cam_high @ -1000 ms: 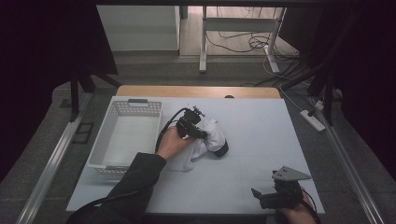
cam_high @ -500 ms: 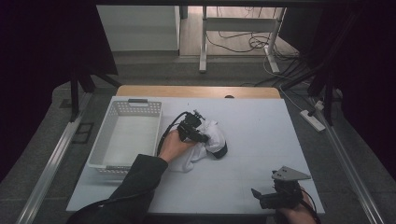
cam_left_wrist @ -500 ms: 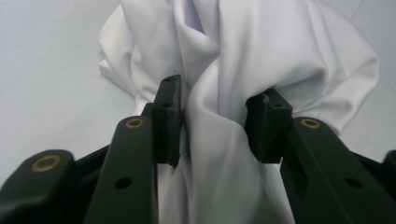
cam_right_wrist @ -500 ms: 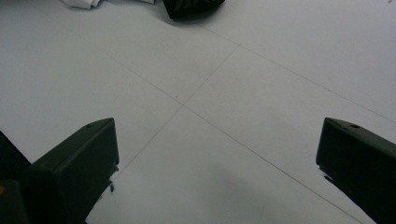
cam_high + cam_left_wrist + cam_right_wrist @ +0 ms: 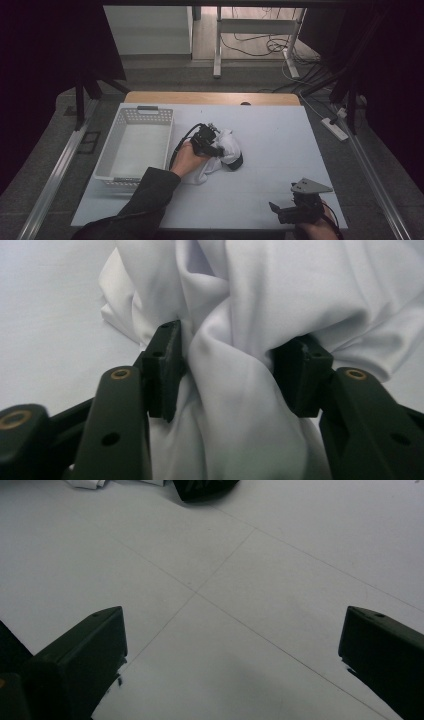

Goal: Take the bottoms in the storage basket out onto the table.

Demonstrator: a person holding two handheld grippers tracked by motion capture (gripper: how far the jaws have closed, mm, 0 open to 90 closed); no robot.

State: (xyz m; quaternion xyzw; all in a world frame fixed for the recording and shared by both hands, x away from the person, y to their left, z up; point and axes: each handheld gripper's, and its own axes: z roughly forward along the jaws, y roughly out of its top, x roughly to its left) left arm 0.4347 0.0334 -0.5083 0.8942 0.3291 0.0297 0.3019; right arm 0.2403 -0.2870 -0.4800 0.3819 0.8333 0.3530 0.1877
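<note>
A crumpled white cloth [image 5: 222,152] lies near the middle of the frame in the high view, on the pale counter [image 5: 280,130]. It is bunched into a loose heap with soft folds, and a dark band or trim [image 5: 237,163] shows at its lower right edge. In the left gripper view the cloth [image 5: 240,340] is smooth, slightly glossy fabric, gathered in deep creases that run up between the two black jaws.

The left gripper [image 5: 214,145] sits over the cloth, held by the person's left hand [image 5: 186,159], whose dark sleeve [image 5: 145,192] comes in from the bottom left of the frame. Its jaws are part-way closed, pinching a thick fold of the cloth between their pads [image 5: 165,367].

The right gripper [image 5: 276,210] rests at the lower right of the high view, near the counter's front edge, well apart from the cloth. A grey three-cornered plate [image 5: 310,186] sits on top of it. Its jaws stand spread wide over bare counter [image 5: 225,630], with nothing between them.

A white slotted basket [image 5: 112,150] stands at the left of the counter, just beside the hand.
</note>
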